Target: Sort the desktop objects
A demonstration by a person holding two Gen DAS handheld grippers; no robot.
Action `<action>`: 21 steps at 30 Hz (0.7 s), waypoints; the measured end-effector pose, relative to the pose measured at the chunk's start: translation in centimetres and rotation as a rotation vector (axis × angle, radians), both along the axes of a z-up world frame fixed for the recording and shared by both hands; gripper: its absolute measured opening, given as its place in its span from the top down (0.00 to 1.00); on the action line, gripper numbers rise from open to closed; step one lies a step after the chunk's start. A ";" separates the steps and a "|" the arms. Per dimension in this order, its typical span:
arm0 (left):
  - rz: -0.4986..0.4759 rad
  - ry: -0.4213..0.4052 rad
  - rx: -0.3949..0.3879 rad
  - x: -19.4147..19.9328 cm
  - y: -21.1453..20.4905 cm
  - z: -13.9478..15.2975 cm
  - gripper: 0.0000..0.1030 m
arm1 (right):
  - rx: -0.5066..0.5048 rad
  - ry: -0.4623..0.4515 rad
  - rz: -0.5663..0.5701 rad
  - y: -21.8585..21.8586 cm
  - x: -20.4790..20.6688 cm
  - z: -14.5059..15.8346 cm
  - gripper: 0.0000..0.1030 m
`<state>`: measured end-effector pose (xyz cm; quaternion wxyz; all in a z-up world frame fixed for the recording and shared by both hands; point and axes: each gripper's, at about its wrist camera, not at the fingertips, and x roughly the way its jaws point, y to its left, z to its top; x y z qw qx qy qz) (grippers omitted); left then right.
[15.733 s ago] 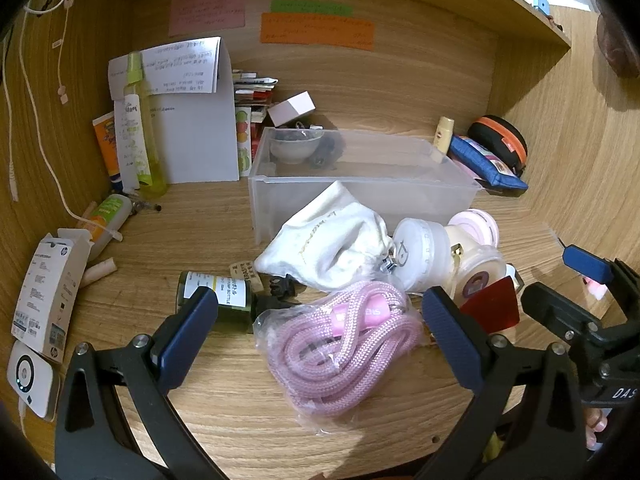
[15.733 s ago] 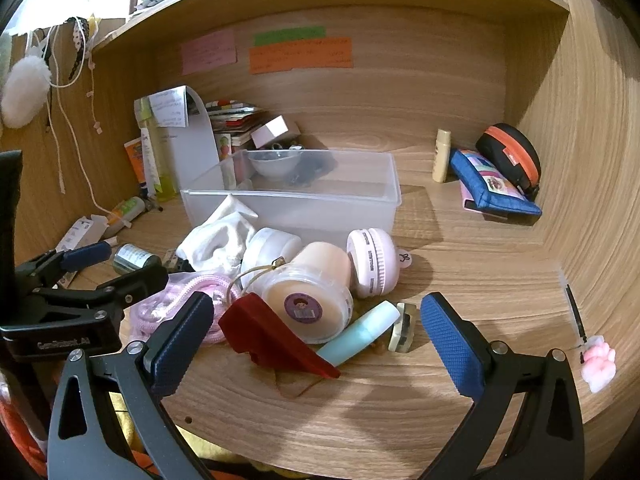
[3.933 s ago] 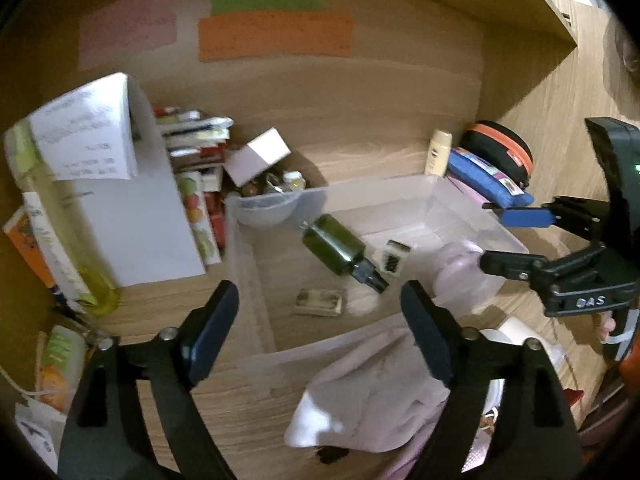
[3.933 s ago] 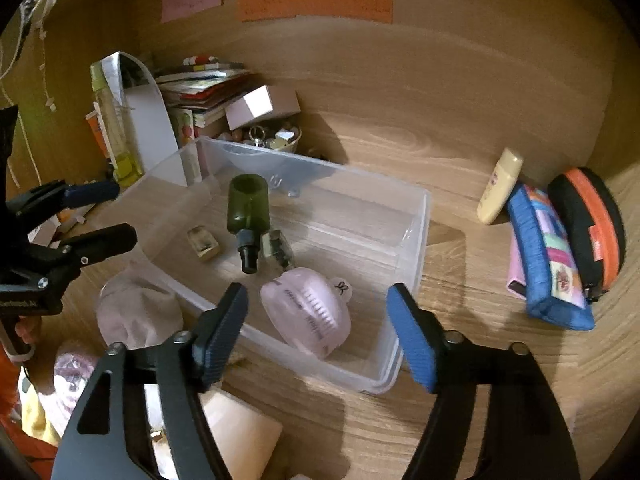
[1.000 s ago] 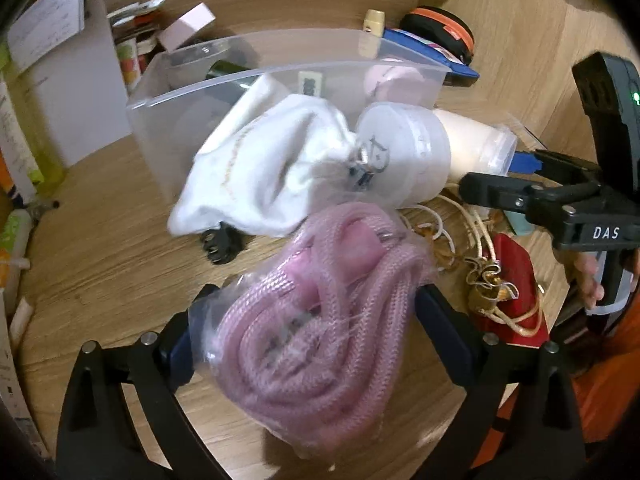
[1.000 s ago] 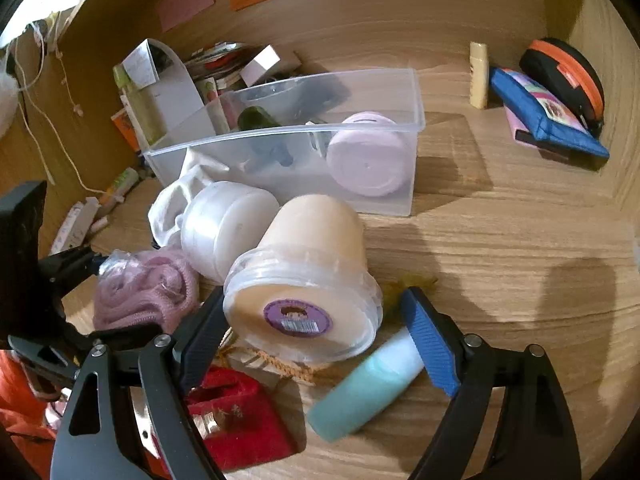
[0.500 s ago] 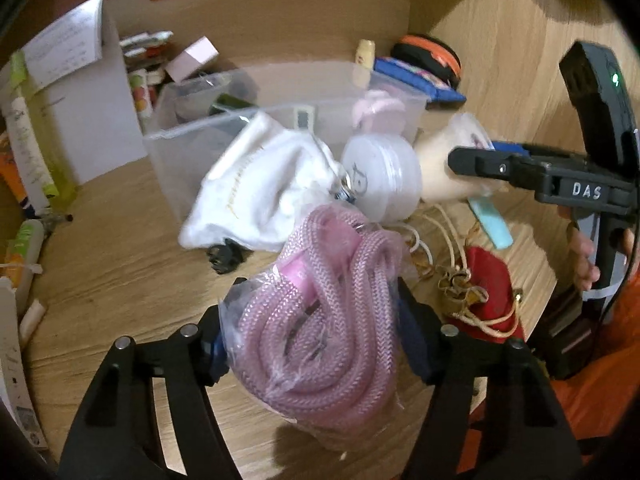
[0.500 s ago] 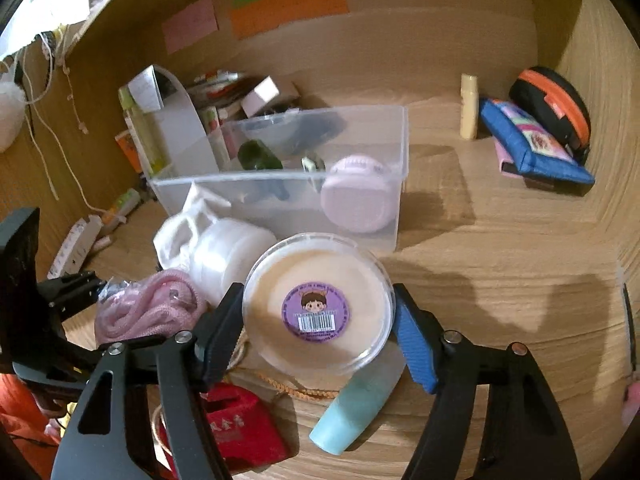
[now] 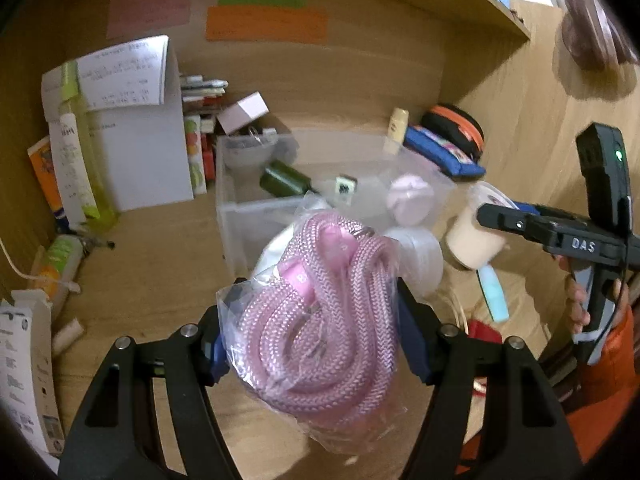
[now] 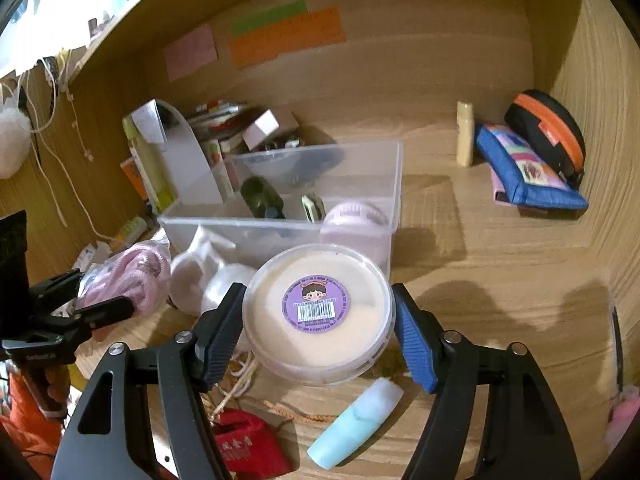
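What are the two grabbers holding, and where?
Left gripper squeezes the bagged pink rope by its sides; right gripper grips the round tub around its lid rim.

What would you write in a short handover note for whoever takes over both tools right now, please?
Left tool: shut on the bagged pink rope, lifted off the desk.
Right tool: shut on the round cream tub, also lifted.
Clear bin already holds the green bottle, pink round case and a small clip.
Left: drop both held items in the bin, then likely the white pouch, white jar, teal tube and red pouch.
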<state>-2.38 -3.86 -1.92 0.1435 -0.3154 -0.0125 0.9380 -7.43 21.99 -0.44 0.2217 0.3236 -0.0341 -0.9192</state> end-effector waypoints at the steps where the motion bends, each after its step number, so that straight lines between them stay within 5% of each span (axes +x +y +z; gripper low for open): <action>1: 0.004 0.010 0.009 -0.2 -0.1 0.3 0.34 | -0.003 0.007 -0.002 0.1 -0.1 0.3 0.34; 6: 0.035 0.062 0.025 -1.4 -0.6 1.8 0.36 | -0.016 0.040 -0.008 0.2 -0.4 1.7 0.34; 8: 0.045 0.073 0.036 -2.0 -0.9 2.5 0.64 | -0.032 0.044 -0.003 0.2 -0.6 2.1 0.34; 15: 0.027 -0.021 0.046 -4.3 -1.5 0.8 0.64 | -0.039 0.040 0.011 -0.1 -1.6 2.2 0.34; 21: 0.008 -0.071 0.028 -2.1 -2.4 -0.5 0.20 | -0.032 0.007 0.010 -0.1 -2.1 1.3 0.34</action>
